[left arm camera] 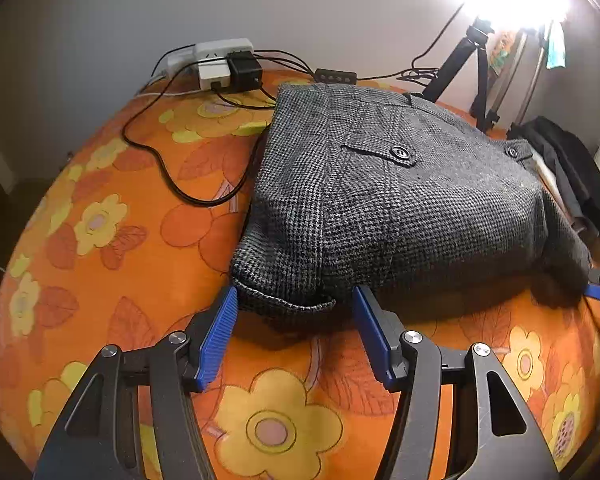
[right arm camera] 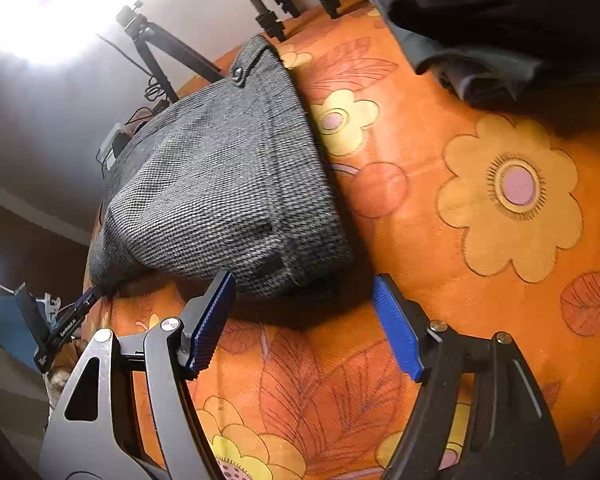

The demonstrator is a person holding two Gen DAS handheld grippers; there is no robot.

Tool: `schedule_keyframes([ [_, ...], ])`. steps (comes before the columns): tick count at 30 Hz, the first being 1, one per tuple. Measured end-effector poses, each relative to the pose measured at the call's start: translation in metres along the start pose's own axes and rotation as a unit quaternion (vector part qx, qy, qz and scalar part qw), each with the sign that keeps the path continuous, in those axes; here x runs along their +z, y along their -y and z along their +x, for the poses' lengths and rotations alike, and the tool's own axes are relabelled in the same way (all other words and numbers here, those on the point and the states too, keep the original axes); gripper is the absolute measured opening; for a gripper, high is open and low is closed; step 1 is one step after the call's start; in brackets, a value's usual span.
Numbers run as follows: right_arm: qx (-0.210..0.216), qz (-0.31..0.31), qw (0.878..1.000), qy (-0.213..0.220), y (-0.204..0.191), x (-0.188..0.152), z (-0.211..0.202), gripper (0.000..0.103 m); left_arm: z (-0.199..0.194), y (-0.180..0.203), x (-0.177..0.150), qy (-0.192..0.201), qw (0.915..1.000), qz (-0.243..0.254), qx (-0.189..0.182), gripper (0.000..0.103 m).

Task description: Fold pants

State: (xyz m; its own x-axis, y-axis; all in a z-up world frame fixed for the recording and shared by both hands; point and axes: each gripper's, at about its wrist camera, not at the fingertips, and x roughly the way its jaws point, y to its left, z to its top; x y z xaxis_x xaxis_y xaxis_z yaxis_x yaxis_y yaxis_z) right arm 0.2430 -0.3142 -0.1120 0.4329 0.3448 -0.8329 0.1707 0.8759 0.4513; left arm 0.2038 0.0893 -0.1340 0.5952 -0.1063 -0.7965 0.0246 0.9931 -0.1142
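With the folded grey houndstooth wool pants (left arm camera: 400, 200) lying on the orange floral-cloth counter (left arm camera: 140, 240), both the left gripper (left arm camera: 294, 312) and right gripper (right arm camera: 304, 300) hang at its near edge, jaws open and empty, so a shallow bite risks catching only the top layer.

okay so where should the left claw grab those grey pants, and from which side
Probably the cuffed hem at the near edge of the pants, coming from the near side, low along the orange cloth. That hem curls up off the cloth and already lies just ahead of the open left claw, so one finger could slide under it. The rest lies flat and thick.
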Motion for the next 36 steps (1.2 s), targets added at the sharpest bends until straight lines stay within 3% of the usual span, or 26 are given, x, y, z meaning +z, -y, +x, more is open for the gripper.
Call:
schedule_keyframes([
  [7, 0.02, -0.008, 1.0, -0.007, -0.015, -0.001, 0.011, 0.074, 0.007, -0.008, 0.006, 0.001, 0.9993, -0.033, -0.019, 0.059],
  [10, 0.017, -0.015, 1.0, -0.004, -0.021, 0.0, 0.014, 0.069, 0.01, -0.009, 0.008, 0.003, 0.9985, -0.047, -0.03, 0.059],
  [12, 0.018, -0.015, 1.0, -0.004, -0.022, 0.001, 0.014, 0.061, 0.011, -0.01, 0.008, 0.006, 0.9982, -0.049, -0.033, 0.055],
  [13, 0.021, -0.015, 1.0, -0.004, -0.023, 0.002, 0.014, 0.058, 0.011, -0.01, 0.008, 0.008, 0.9981, -0.049, -0.036, 0.046],
  [14, 0.024, -0.016, 1.0, -0.006, -0.023, 0.002, 0.014, 0.045, 0.011, -0.009, 0.009, 0.01, 0.9982, -0.047, -0.035, 0.042],
  [16, 0.031, -0.019, 0.999, -0.011, -0.024, 0.001, 0.015, 0.035, 0.009, -0.005, 0.01, 0.017, 0.9985, -0.04, -0.032, 0.016],
  [18, 0.033, -0.022, 0.999, -0.007, -0.026, 0.002, 0.014, 0.017, 0.007, -0.002, 0.012, 0.024, 0.999, -0.032, -0.02, 0.012],
  [20, 0.041, -0.02, 0.999, -0.002, -0.028, 0.004, 0.009, 0.009, 0.006, -0.002, 0.013, 0.027, 0.9989, -0.035, -0.019, 0.01],
  [26, 0.067, -0.031, 0.997, 0.037, -0.045, 0.015, -0.02, 0.006, -0.017, -0.01, 0.029, 0.062, 0.9964, -0.05, -0.028, 0.009],
  [31, 0.081, -0.012, 0.994, 0.065, -0.044, 0.029, -0.037, 0.005, -0.022, -0.011, 0.039, 0.071, 0.9961, -0.051, -0.009, 0.006],
  [36, 0.053, 0.009, 0.998, 0.015, -0.032, 0.027, -0.015, 0.005, -0.015, 0.004, 0.031, 0.054, 0.9981, 0.003, 0.029, 0.006],
])
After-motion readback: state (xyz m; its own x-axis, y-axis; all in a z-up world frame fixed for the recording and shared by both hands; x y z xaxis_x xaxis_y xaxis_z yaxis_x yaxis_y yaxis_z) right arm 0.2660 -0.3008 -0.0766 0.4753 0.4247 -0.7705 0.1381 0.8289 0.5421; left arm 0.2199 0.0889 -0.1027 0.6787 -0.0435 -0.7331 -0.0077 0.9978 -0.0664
